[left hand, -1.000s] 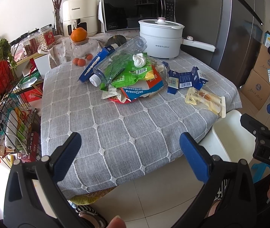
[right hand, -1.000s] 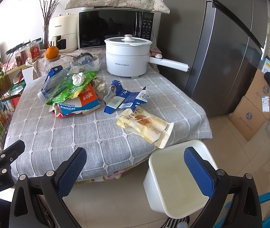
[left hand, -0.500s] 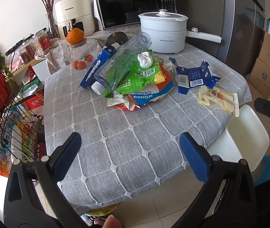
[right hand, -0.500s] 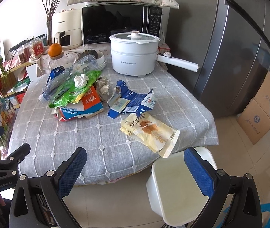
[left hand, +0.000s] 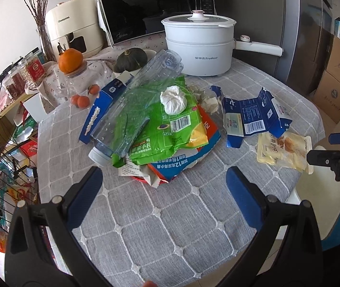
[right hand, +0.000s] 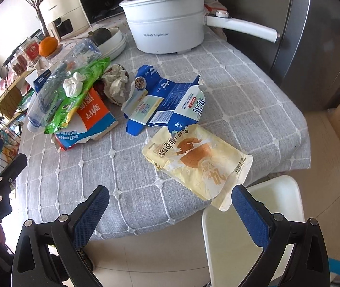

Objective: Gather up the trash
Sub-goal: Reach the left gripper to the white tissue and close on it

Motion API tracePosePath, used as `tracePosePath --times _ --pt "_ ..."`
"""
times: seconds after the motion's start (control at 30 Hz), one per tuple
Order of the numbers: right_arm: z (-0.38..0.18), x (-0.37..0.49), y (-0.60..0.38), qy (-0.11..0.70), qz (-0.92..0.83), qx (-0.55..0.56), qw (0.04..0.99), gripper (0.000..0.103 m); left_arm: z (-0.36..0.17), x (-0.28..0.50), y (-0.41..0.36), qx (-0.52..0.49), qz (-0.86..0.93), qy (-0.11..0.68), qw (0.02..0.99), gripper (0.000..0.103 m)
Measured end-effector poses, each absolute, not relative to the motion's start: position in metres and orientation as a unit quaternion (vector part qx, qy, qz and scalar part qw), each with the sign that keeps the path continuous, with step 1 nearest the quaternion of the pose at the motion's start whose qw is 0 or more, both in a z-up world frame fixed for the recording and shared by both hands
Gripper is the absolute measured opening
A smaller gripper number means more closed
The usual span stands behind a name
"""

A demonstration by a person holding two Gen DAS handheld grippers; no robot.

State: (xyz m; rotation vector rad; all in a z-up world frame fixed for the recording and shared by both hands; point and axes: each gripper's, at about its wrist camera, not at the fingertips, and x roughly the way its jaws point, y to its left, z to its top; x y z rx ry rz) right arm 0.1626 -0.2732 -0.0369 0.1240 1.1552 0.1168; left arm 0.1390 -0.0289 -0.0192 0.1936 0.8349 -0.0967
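**Both grippers wide open over the littered table**

The left gripper [left hand: 164,187] hovers with jaws spread wide, holding nothing, just short of the trash pile [left hand: 160,129]: a clear bottle [left hand: 131,110], green wrapper [left hand: 170,131] and tissue wad [left hand: 172,100]. The right gripper [right hand: 170,211], equally wide and empty, hangs near the yellow pouch [right hand: 197,161] at the table edge. Beside the table, the white bin [right hand: 253,229] appears empty.
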Motion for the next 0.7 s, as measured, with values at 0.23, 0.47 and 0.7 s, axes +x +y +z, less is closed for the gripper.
tracePosePath --times 0.23,0.47,0.7 --pt "-0.049 0.185 -0.301 0.559 0.014 0.068 0.826 0.103 -0.017 0.175 -0.024 0.034 -0.085 0.411 0.907 0.099" --pt "-0.053 0.198 -0.312 0.563 0.004 0.101 0.821 0.103 -0.031 0.232 -0.025 -0.044 -0.091 0.427 0.899 0.077" --pt "-0.059 0.203 -0.306 0.567 0.010 0.090 0.819 0.103 -0.043 0.267 -0.043 -0.042 -0.045 0.434 0.899 0.070"
